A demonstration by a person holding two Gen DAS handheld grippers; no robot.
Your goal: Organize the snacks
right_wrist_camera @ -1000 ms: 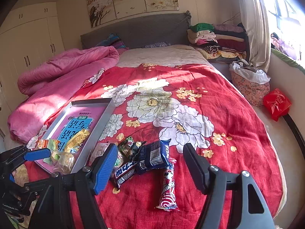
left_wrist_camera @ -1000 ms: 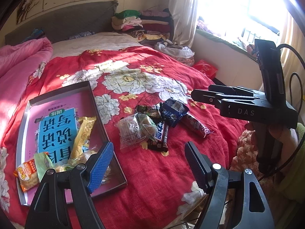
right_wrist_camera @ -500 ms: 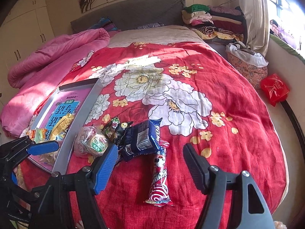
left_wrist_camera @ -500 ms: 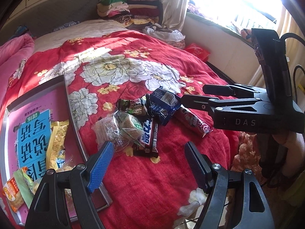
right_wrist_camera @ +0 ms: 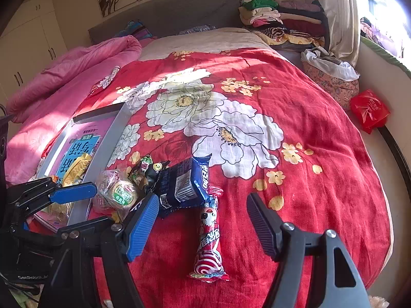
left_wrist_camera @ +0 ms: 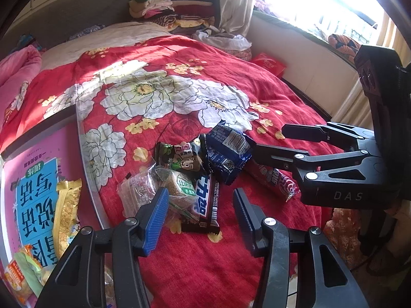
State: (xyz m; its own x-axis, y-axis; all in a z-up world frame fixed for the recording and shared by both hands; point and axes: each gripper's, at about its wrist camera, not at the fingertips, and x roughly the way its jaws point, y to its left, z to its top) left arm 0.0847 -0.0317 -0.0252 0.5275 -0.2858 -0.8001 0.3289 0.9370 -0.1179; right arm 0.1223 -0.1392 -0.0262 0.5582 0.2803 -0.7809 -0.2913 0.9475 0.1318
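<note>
A red floral quilted bedspread (right_wrist_camera: 295, 97) carries crinkled snack packets (left_wrist_camera: 205, 169) beside a flat grey tray (left_wrist_camera: 87, 179) at left; left gripper (left_wrist_camera: 200, 213), jaws just narrowing, and right gripper (right_wrist_camera: 200, 220) are apart, empty.

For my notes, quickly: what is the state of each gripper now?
Left gripper: open, jaws just narrowed, holding nothing.
Right gripper: open, holding nothing.

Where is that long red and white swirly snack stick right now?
In the right wrist view the red swirl stick lies on the red bedspread, just right of the dark blue packet.
</note>
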